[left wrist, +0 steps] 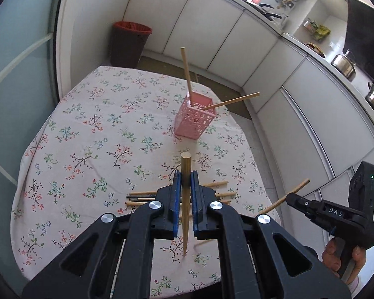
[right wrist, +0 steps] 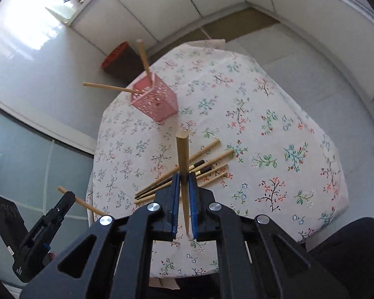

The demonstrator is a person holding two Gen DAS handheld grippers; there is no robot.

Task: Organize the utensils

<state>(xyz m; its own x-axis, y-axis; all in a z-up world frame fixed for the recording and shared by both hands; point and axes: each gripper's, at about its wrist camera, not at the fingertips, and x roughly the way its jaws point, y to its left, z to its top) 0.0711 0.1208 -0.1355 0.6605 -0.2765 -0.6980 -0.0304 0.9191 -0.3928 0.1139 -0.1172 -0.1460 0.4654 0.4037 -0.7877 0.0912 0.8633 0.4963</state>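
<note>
Each gripper is clenched on one tapered bamboo chopstick, the left gripper (left wrist: 186, 182) and right gripper (right wrist: 184, 182) carrying theirs blunt end forward, likely for dropping into the pink perforated plastic holder (left wrist: 195, 120). That holder stands upright on the floral tablecloth (left wrist: 87, 137) with two chopsticks already leaning inside, while the remaining loose chopsticks (right wrist: 202, 168) lie heaped on the cloth below the grippers.

Both wrist views overlook one table (left wrist: 92, 134) – near.

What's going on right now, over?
Left gripper and right gripper each shut on a chopstick. Pink holder has two. More lie on the table. Path clear.
</note>
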